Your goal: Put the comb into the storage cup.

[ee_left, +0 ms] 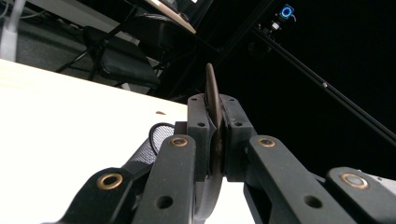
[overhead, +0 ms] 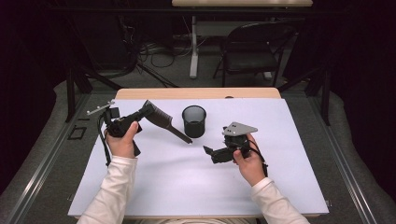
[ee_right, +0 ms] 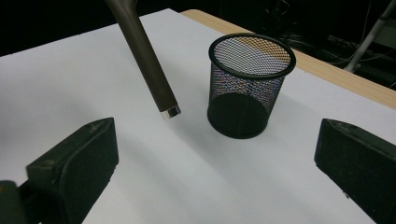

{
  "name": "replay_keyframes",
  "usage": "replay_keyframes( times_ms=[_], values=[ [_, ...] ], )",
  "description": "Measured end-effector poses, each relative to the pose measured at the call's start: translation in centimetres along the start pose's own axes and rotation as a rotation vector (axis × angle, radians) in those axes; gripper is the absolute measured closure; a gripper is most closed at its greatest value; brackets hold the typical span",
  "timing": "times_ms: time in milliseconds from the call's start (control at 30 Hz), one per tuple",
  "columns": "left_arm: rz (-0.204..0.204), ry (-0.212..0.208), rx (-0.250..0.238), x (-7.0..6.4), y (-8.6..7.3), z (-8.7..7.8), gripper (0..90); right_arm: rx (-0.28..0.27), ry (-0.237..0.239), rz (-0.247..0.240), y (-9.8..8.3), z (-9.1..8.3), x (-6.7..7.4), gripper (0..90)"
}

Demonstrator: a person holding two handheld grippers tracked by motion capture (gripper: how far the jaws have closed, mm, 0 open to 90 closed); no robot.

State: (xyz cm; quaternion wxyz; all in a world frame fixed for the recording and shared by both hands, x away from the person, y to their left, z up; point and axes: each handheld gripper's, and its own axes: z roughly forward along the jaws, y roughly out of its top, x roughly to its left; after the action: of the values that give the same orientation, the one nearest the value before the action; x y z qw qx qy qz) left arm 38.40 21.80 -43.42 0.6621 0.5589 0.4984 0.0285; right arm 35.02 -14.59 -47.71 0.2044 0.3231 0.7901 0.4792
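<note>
Your left gripper [overhead: 145, 112] is clamped on the comb [overhead: 161, 122] at its wide toothed end (the left gripper view shows the jaws pinching it edge-on), handle slanting down toward the mesh cup [overhead: 194, 121], its silver tip just beside the cup, whether on the white sheet [overhead: 187, 186] you can't tell. Your right gripper [overhead: 208, 151] sits with jaws spread wide, nothing between them, near the handle tip, apart from it

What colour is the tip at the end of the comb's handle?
Silver, a small metallic cap on the dark brown comb handle; the right gripper view shows the tip best.
</note>
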Motion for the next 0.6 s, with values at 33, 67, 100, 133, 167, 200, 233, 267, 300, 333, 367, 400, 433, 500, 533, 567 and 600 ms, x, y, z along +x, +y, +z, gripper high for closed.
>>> replay_keyframes(
  times_ms=[33,67,100,133,167,200,233,267,300,333,367,400,433,500,533,567,600],
  values=[
    [-0.001,0.001,-0.004,0.0,0.0,0.0,84.7,-0.002,0.0,0.004,0.0,-0.1,-0.1,0.0],
    [0.002,0.003,-0.004,-0.1,0.0,-0.1,84.6,-0.004,-0.001,0.01,0.0,-0.1,-0.2,0.0],
    [0.003,0.004,-0.005,-0.1,0.1,-0.1,84.6,-0.005,-0.006,0.009,0.0,-0.2,-0.3,0.0],
    [0.002,0.006,-0.005,-0.1,0.1,-0.2,84.7,-0.004,-0.009,0.013,0.0,-0.2,-0.4,0.0],
    [0.005,0.006,-0.005,-0.1,0.1,-0.2,84.6,-0.003,-0.014,0.015,0.0,-0.2,-0.5,0.0],
    [0.003,0.009,-0.006,-0.1,0.1,-0.2,84.7,-0.002,-0.023,0.016,0.0,-0.3,-0.6,0.0],
    [0.005,0.01,-0.006,-0.1,0.1,-0.2,84.6,-0.004,-0.031,0.02,0.0,-0.3,-0.7,0.0],
    [0.005,0.012,-0.007,-0.2,0.1,-0.2,84.6,-0.007,-0.035,0.025,0.0,-0.4,-0.8,0.0],
    [0.005,0.014,-0.008,-0.2,0.0,-0.2,84.6,-0.008,-0.039,0.03,0.0,-0.5,-0.9,0.0],
    [0.006,0.012,-0.009,-0.2,0.0,-0.2,84.7,-0.01,-0.049,0.032,0.0,-0.5,-1.0,0.0],
    [0.007,0.011,-0.009,-0.2,0.0,-0.2,84.7,-0.01,-0.053,0.035,0.0,-0.6,-1.1,0.0],
    [0.005,0.012,-0.007,-0.2,0.0,-0.2,84.7,-0.012,-0.056,0.033,0.0,-0.6,-1.2,0.0],
    [0.006,0.014,-0.002,-0.3,0.0,-0.2,84.6,-0.01,-0.058,0.035,0.0,-0.7,-1.4,0.0],
    [0.009,0.012,0.002,-0.4,0.0,-0.1,84.6,-0.012,-0.065,0.042,0.0,-0.8,-1.7,0.0],
    [0.009,0.012,0.004,-0.5,0.1,0.0,84.6,-0.011,-0.067,0.046,0.0,-0.9,-1.9,0.0],
    [0.015,0.013,0.002,-0.6,0.2,0.0,84.6,-0.009,-0.063,0.053,0.0,-1.0,-2.1,0.0],
    [0.019,0.016,0.002,-0.7,0.2,0.0,84.6,-0.007,-0.063,0.061,0.0,-1.0,-2.3,0.0]
  ],
)
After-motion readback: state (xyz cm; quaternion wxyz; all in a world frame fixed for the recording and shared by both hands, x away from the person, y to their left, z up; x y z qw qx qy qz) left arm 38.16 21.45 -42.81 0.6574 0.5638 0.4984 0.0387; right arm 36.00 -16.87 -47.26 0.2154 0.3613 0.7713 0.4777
